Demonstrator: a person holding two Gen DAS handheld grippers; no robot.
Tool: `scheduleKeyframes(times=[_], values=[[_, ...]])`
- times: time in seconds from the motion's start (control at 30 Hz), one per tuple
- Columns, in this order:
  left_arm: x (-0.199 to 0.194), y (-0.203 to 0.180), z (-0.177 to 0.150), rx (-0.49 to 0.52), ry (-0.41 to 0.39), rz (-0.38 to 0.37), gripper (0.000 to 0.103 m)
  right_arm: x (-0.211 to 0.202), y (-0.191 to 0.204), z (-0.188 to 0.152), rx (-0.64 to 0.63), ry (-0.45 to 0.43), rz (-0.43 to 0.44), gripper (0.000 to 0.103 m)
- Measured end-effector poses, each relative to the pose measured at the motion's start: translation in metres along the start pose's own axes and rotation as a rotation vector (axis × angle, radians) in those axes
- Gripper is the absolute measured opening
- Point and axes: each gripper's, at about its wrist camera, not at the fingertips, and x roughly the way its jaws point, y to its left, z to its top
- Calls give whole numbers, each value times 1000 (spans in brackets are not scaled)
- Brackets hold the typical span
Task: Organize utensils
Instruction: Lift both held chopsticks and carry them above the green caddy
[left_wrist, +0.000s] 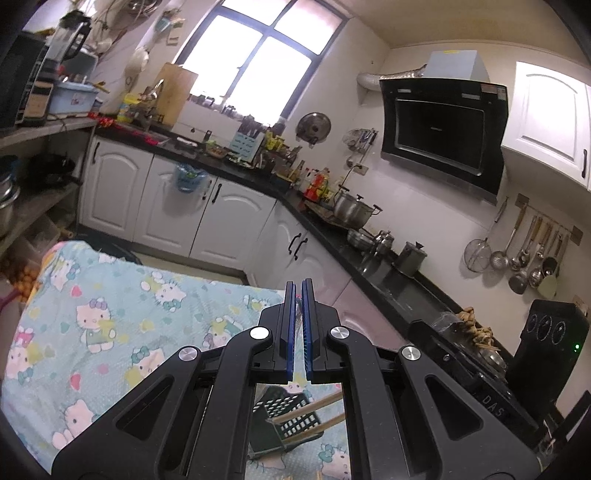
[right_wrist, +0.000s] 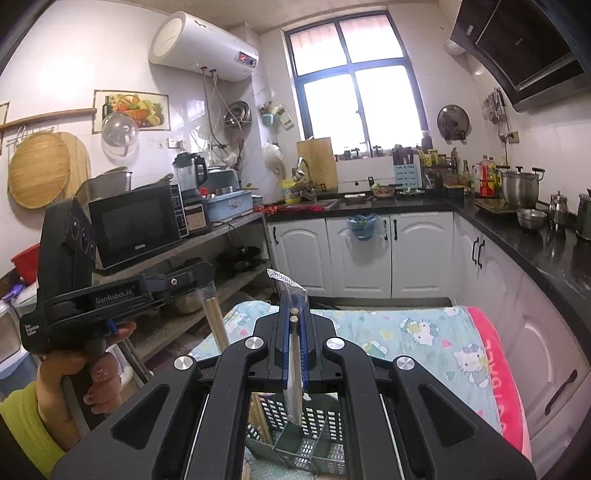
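My right gripper (right_wrist: 294, 295) is shut on a pair of wooden chopsticks in a clear plastic sleeve (right_wrist: 294, 314), held upright above a dark perforated utensil basket (right_wrist: 314, 439). My left gripper (left_wrist: 298, 286) has its blue pads almost together around something thin. In the right wrist view the left gripper (right_wrist: 207, 286) holds another pair of wooden chopsticks (right_wrist: 216, 325) that hangs down beside the basket. In the left wrist view the basket (left_wrist: 291, 413) lies below the fingers with two chopsticks (left_wrist: 314, 417) slanting into it.
The basket stands on a table covered with a Hello Kitty cloth (left_wrist: 110, 325) (right_wrist: 424, 339). A black counter (left_wrist: 388, 273) with pots runs along the right. Shelves with a microwave (right_wrist: 136, 225) are on the left. White cabinets (right_wrist: 369, 254) stand ahead.
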Motion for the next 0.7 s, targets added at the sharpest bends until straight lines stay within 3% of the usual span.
scheduleKeyframes(times=[0.7], values=[[21,21,-43,-30,39,-18,1,34,-10,-40,16,105,-20,5]])
